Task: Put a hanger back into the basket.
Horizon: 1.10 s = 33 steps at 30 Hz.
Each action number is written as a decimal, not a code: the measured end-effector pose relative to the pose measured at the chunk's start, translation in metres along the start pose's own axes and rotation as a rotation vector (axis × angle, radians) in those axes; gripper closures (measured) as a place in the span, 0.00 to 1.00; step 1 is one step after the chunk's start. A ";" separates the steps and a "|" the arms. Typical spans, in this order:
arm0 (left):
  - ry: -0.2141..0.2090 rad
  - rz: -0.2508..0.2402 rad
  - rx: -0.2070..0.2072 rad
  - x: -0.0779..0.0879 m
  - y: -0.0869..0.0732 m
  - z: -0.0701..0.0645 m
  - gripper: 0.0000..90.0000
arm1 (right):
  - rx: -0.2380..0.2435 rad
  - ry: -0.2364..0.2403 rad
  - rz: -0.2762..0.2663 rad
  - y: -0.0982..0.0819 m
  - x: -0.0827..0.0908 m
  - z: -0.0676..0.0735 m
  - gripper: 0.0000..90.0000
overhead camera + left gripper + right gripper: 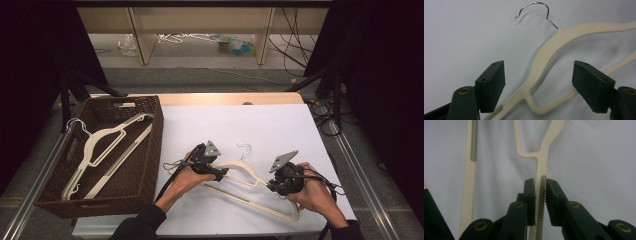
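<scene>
A cream plastic hanger (250, 176) with a metal hook (244, 149) lies on the white table cover. My right gripper (272, 187) is shut on its right arm; in the right gripper view the pads (530, 192) clamp the ribbed end of the hanger (544, 147) at the gripper (540, 182). My left gripper (225, 172) is at the hanger's left shoulder. In the left gripper view its jaws stand wide apart at the gripper (539, 65), one on either side of the hanger (549, 50), with neither pad touching it.
A dark wicker basket (150, 150) stands at the left of the table with another cream hanger (107, 145) lying in it. The white cover (240, 125) stretches behind the hands. Cables trail off the table's right side.
</scene>
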State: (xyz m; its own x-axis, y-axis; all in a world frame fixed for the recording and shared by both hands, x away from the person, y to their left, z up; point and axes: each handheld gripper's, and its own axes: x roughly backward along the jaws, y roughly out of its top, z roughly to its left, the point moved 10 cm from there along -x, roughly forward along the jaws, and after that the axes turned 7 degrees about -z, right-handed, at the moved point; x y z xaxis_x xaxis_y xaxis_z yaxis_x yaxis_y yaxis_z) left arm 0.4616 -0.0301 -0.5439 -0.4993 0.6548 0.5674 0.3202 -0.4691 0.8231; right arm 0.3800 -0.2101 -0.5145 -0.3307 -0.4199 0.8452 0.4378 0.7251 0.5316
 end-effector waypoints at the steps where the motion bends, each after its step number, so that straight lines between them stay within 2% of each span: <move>1: -0.023 0.008 -0.006 -0.006 0.001 -0.003 0.32 | 0.009 0.005 -0.006 0.001 0.000 0.001 0.88; 3: -0.025 0.022 -0.017 -0.008 0.000 -0.003 0.32 | 0.012 0.002 -0.002 0.002 0.002 0.002 0.88; 4: -0.024 0.051 -0.033 -0.012 -0.002 -0.003 0.33 | 0.008 0.002 0.000 0.002 0.002 0.002 0.88; 6: -0.034 0.073 -0.059 -0.016 -0.003 -0.004 0.36 | 0.012 0.011 -0.002 0.003 0.002 0.003 0.88; 9: -0.029 0.089 -0.074 -0.021 -0.005 -0.006 0.39 | 0.020 0.003 -0.007 0.004 0.004 0.003 0.88; 12: -0.026 0.090 -0.088 -0.023 -0.004 -0.006 0.40 | 0.021 0.003 -0.009 0.005 0.005 0.003 0.88; 18: -0.019 0.083 -0.088 -0.028 0.000 -0.004 0.46 | 0.030 0.004 -0.007 0.007 0.007 0.006 0.88; 19: -0.025 0.084 -0.090 -0.029 0.001 -0.004 0.48 | 0.028 0.016 0.012 0.006 0.009 0.008 0.88; 20: -0.021 0.084 -0.097 -0.029 0.002 -0.004 0.49 | 0.035 0.001 -0.010 0.008 0.008 0.007 0.88; 24: -0.044 0.086 -0.111 -0.029 0.002 -0.006 0.55 | 0.037 0.004 -0.009 0.009 0.009 0.007 0.88; 25: -0.058 0.085 -0.114 -0.028 0.002 -0.007 0.62 | 0.040 0.008 -0.008 0.009 0.009 0.007 0.88; 26: -0.079 0.090 -0.104 -0.027 0.002 -0.009 0.65 | 0.041 0.006 -0.010 0.009 0.009 0.007 0.88; 27: -0.079 0.090 -0.104 -0.027 0.002 -0.009 0.68 | 0.043 0.010 -0.010 0.008 0.009 0.008 0.88; 30: -0.094 0.092 -0.119 -0.026 0.001 -0.010 0.71 | 0.049 0.015 -0.009 0.008 0.008 0.008 0.88; 31: -0.115 0.117 -0.154 -0.022 -0.001 -0.008 0.72 | 0.052 0.013 -0.012 0.007 0.008 0.007 0.88; 33: -0.114 0.099 -0.145 -0.021 0.001 -0.009 0.73 | 0.050 0.013 -0.011 0.007 0.008 0.007 0.88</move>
State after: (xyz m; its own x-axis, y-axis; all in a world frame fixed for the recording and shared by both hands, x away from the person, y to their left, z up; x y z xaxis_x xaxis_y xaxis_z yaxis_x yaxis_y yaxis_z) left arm 0.4653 -0.0499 -0.5555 -0.3739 0.6603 0.6513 0.2398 -0.6095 0.7556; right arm 0.3748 -0.2049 -0.5044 -0.3245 -0.4344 0.8402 0.3916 0.7469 0.5374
